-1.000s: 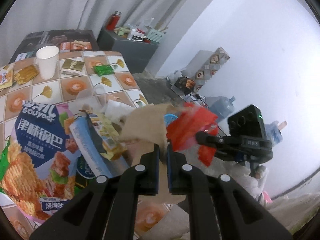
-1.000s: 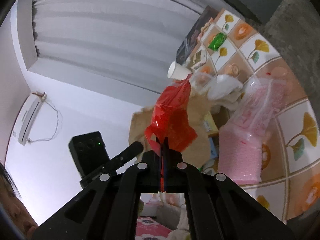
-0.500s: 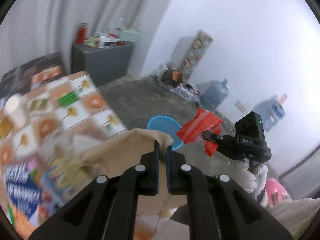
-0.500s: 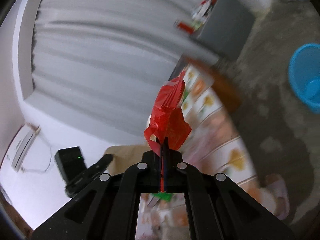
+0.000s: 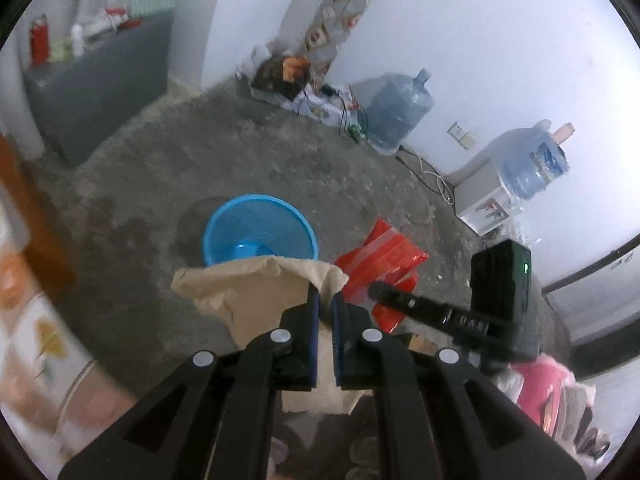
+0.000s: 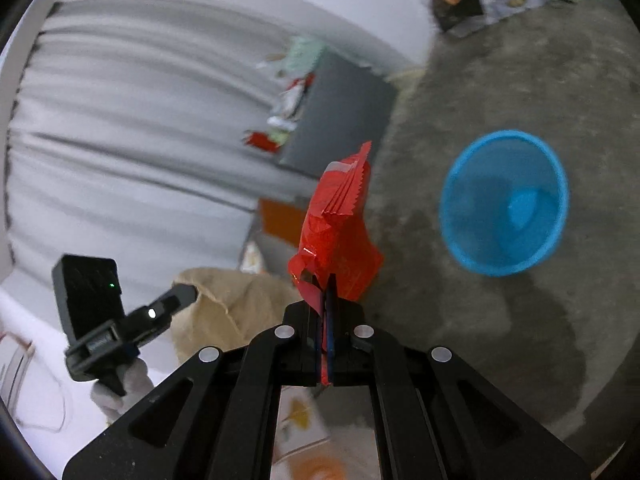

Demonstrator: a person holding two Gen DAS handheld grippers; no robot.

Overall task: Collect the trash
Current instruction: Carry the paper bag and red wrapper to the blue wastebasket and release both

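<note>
Your left gripper (image 5: 324, 300) is clamped on a crumpled sheet of brown paper (image 5: 256, 288), and your right gripper (image 6: 326, 284) is pinched tight on a red wrapper (image 6: 338, 232). Neither has spare room between its pads, so both loads are secure for now.

What matters for the drop is where the blue bin (image 5: 260, 232) sits. In the left view it lies straight ahead and below the fingertips, on the bare concrete floor (image 5: 160, 168), with the paper's far edge already overlapping its near rim in the picture. In the right view the same bin (image 6: 504, 204) stands off to the right of the fingertips, well apart from the wrapper. So your left hand looks like the nearer one, nearly lined up; your right hand probably needs to swing rightward before it lets go.

The paper hangs wide and floppy, its long side running across the gripper and trailing off to the left, so part of it could catch on the rim rather than fall inside. The wrapper stands upright from the pads, long axis pointing away from you, thin, glossy and creased, with a serrated end and a silvery strip. It is light, so it may drift when released.

The bin's mouth is open and it looks empty. The tiled table (image 5: 44, 340) sits at the left edge.
</note>
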